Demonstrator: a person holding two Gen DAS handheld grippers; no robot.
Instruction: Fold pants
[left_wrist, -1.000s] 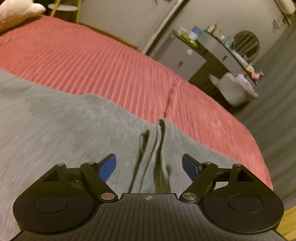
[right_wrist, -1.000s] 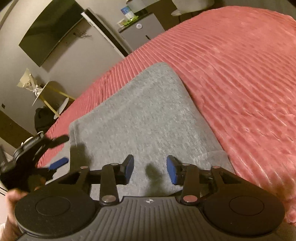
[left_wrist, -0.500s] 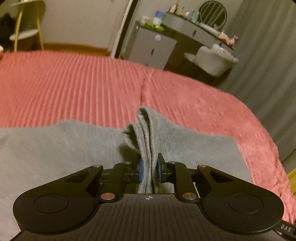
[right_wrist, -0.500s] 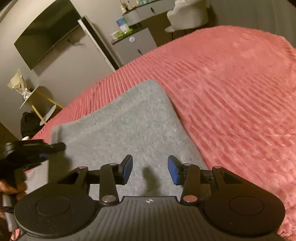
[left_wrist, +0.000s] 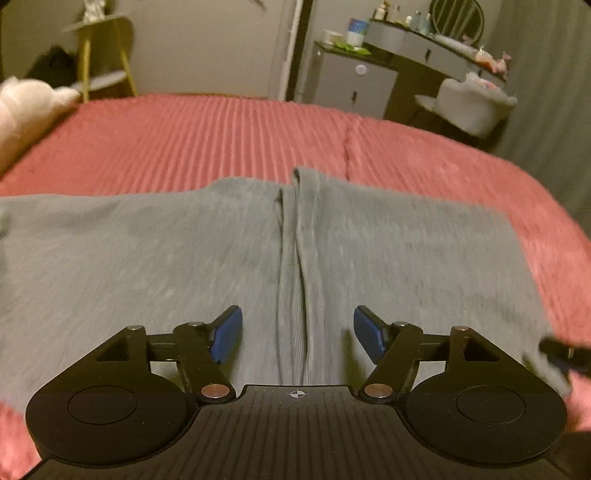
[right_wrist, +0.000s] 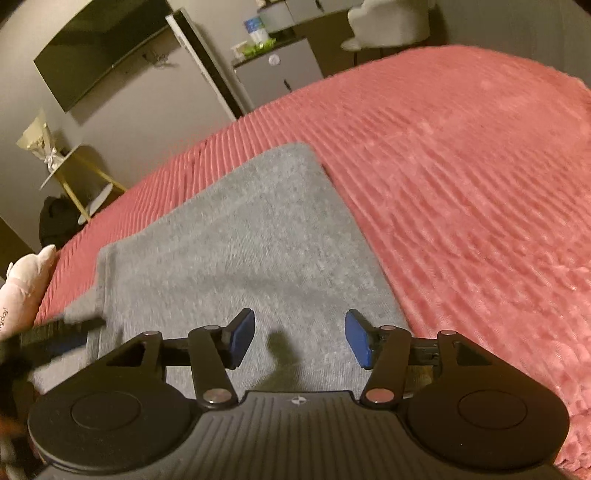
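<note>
Grey pants (left_wrist: 147, 258) lie folded flat on a red ribbed bedspread (left_wrist: 221, 136). A raised ridge of grey fabric (left_wrist: 295, 240) runs down the middle in the left wrist view. My left gripper (left_wrist: 297, 338) is open, its blue pads either side of that ridge, not touching it. In the right wrist view the pants (right_wrist: 240, 229) form a grey rectangle. My right gripper (right_wrist: 299, 341) is open and empty just above the cloth. The left gripper (right_wrist: 55, 332) shows blurred at the pants' left edge.
A pink plush toy (left_wrist: 26, 110) lies at the bed's left edge. A gold side table (left_wrist: 99, 55), a grey cabinet (left_wrist: 351, 85), a vanity with a white chair (left_wrist: 469, 103) and a wall TV (right_wrist: 99, 48) stand beyond the bed.
Half a second ago my left gripper was shut on the fabric ridge and lifting it. It has opened and the ridge lies down on the pants. The right gripper stayed open, shifting slightly.
</note>
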